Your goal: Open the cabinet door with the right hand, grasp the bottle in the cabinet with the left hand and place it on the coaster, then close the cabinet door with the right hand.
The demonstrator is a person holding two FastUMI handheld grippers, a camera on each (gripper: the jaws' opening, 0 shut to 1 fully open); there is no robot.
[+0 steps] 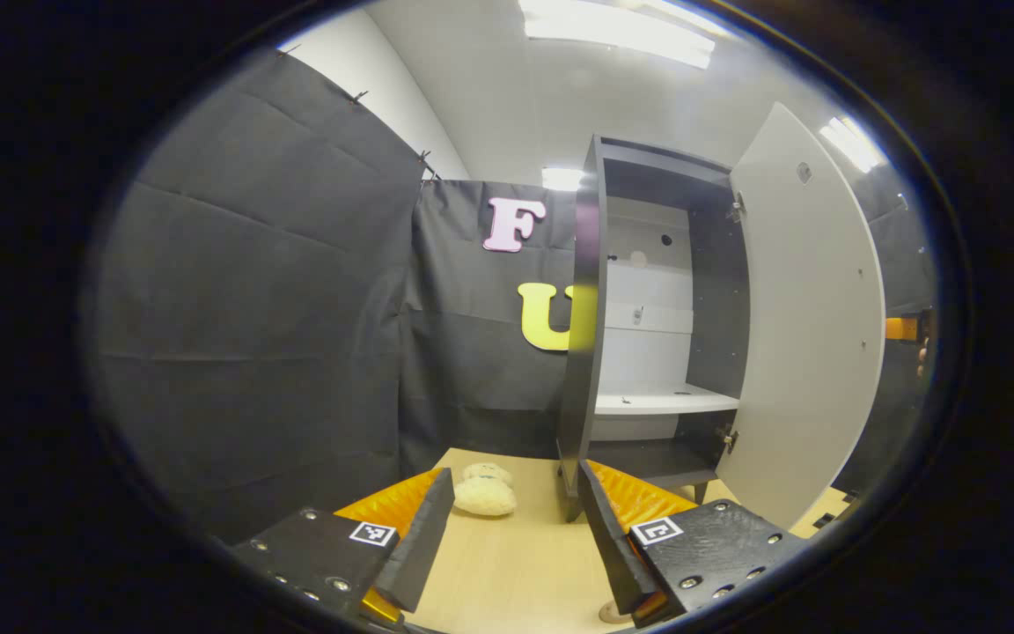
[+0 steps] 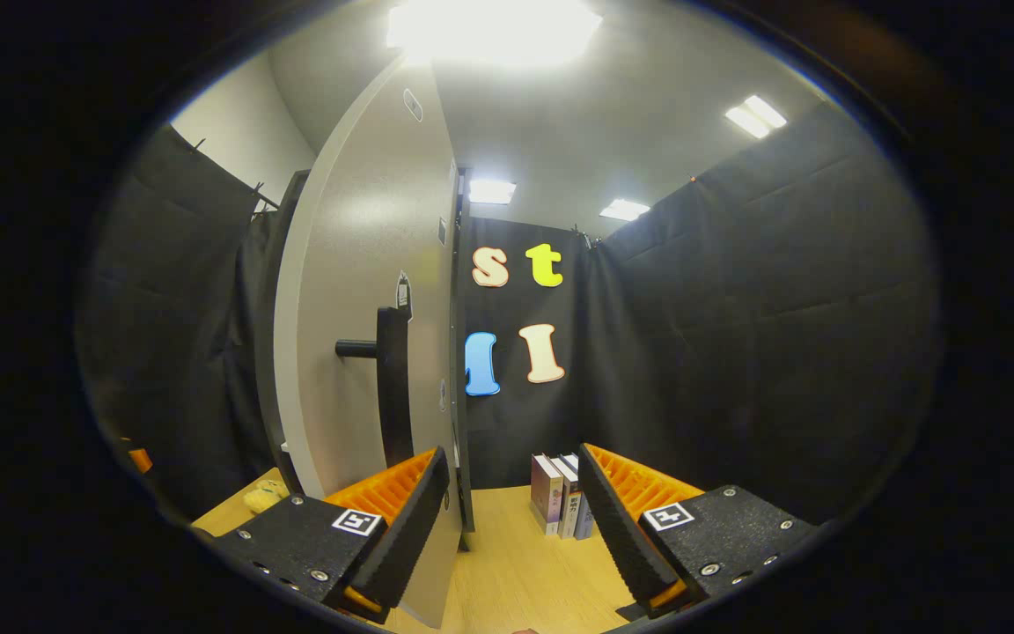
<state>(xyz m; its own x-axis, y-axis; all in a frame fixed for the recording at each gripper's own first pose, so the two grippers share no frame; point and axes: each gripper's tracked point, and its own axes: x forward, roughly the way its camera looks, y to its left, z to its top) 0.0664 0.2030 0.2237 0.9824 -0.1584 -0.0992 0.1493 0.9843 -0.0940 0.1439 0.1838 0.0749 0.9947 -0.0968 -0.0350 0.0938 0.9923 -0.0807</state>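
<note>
Left gripper view: tongs (image 1: 516,537) wide before open cabinet (image 1: 648,352); right tongs (image 2: 516,528) wide beside door handle (image 2: 391,387).

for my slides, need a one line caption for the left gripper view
Open left gripper faces the cabinet, door swung wide, a plush toy on the table.

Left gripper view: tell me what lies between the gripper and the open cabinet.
In the left gripper view, bare wooden table lies between the left gripper and the cabinet. A plush toy sits off to the left of that stretch.

One cabinet (image 1: 591,352), one plush toy (image 1: 484,491), three books (image 2: 563,506), one coaster (image 1: 610,612).
</note>
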